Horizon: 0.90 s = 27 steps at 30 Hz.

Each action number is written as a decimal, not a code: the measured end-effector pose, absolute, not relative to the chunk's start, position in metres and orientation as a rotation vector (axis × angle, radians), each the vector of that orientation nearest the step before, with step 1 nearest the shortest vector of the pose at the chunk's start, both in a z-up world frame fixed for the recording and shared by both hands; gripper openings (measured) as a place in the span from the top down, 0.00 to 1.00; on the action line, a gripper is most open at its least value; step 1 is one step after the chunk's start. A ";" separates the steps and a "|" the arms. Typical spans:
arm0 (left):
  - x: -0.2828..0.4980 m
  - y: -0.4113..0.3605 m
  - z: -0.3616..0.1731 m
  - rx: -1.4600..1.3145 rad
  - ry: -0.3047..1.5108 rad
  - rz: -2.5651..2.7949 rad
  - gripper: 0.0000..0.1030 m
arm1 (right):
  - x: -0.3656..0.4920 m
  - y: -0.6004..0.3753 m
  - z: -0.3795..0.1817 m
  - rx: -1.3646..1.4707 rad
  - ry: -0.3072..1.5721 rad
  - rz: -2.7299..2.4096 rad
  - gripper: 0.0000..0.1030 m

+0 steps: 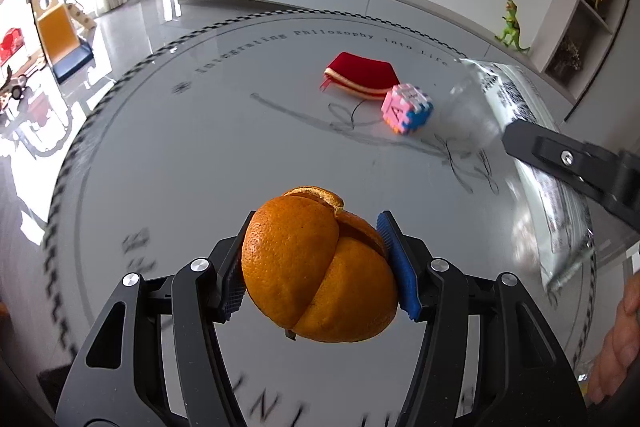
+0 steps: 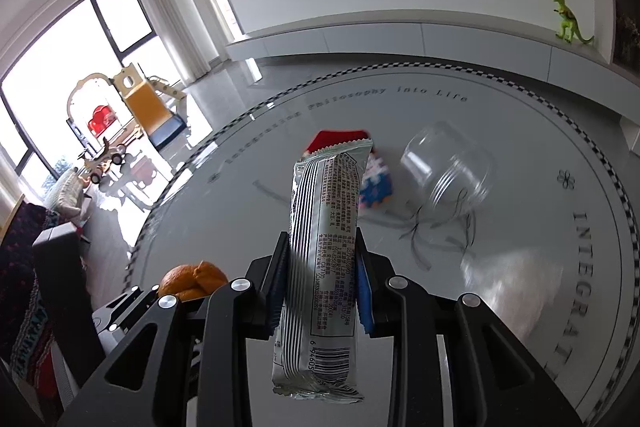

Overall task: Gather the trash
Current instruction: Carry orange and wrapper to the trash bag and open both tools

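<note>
While the left gripper [image 1: 320,263] clamps an orange peel [image 1: 318,271] above the round table [image 1: 200,163], the right gripper [image 2: 322,283] pinches a silver wrapper [image 2: 320,267].

Big grey letters run around the round table [image 2: 520,267]. Along the far edge they say "Integrating Philosophy into Life". On the right side, in the right view, bigger letters spell "INTEGRAT" and then run out of sight. The pink toy block [image 1: 406,109] has a letter "A" on one face. The silver snack wrapper [image 2: 320,267] has a barcode near its bottom end with numbers starting "6 94605". The small print higher up on it is too tiny to read.
</note>
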<state>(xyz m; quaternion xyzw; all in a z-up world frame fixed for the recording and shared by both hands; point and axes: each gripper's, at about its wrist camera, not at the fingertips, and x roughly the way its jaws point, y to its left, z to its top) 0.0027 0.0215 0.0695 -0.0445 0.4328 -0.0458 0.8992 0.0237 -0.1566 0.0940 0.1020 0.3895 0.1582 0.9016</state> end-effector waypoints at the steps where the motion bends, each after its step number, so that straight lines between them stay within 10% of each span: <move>1: -0.005 0.022 0.071 -0.091 0.891 -0.089 0.44 | 0.017 -0.154 0.095 0.211 0.804 0.335 0.70; 27: -0.231 0.167 0.047 -0.331 0.843 0.224 0.44 | -0.165 0.014 0.066 0.055 0.914 0.748 0.70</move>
